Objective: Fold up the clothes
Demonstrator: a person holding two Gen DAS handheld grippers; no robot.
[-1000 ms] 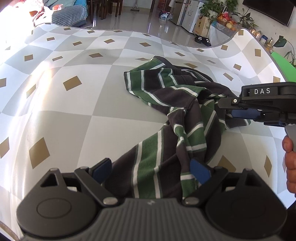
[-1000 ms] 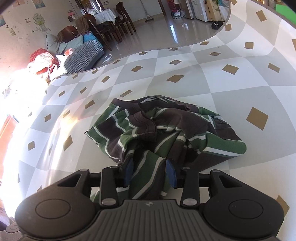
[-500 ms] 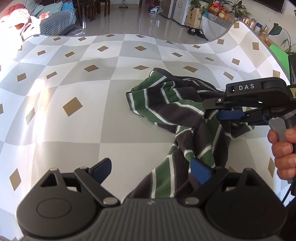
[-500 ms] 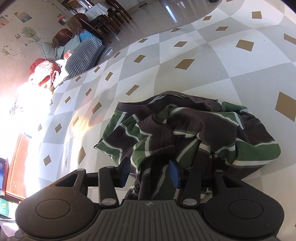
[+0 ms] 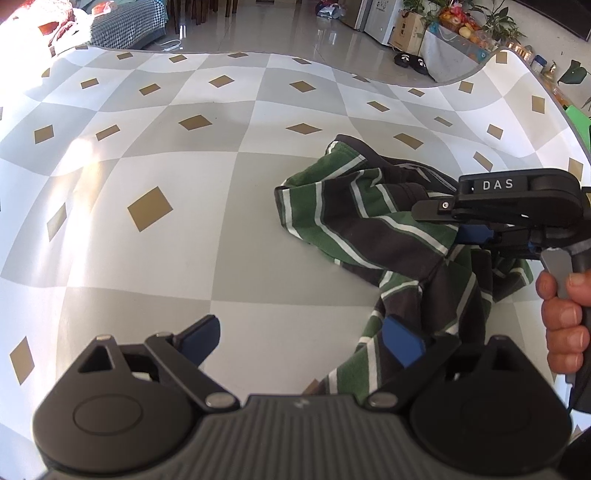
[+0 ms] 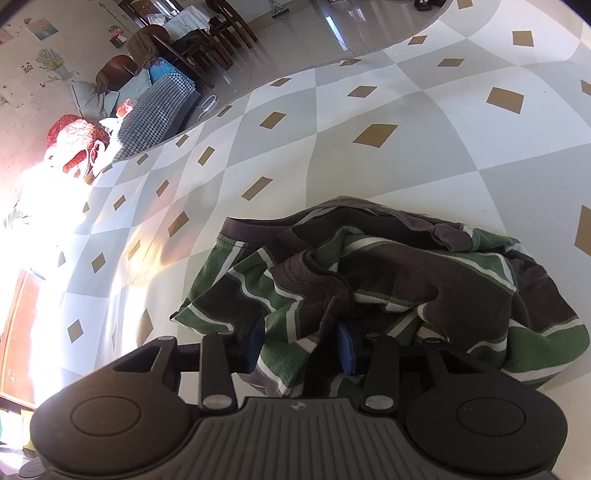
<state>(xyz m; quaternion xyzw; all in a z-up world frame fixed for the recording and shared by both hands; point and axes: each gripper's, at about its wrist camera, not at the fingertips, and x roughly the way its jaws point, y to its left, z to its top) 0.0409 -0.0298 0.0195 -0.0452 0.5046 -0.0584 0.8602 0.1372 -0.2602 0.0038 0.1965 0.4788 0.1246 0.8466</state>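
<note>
1. Striped shirt (image 5: 388, 236) crumpled on right side of table (image 5: 221, 184), not folded.
2. Right gripper (image 6: 301, 345) clenched on a bunched fold; left gripper (image 5: 301, 338) spread wide, holding nothing.
3. Risk: thick bunch slipping free, or shirt dragging off near edge.
4. Plenty of bare room left and far.

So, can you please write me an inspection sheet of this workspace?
Surface: checkered tablecloth, sun glare at one side.
Job's things: striped shirt, crumpled, not folded.
Clutter: nothing seen on the cloth.
Grippers: left gripper jaws open, one pad touching shirt; right gripper shut on shirt, held by a hand.
Cables: white cord on floor.
Surroundings: sofa, dining chairs, slippers, plants.
</note>
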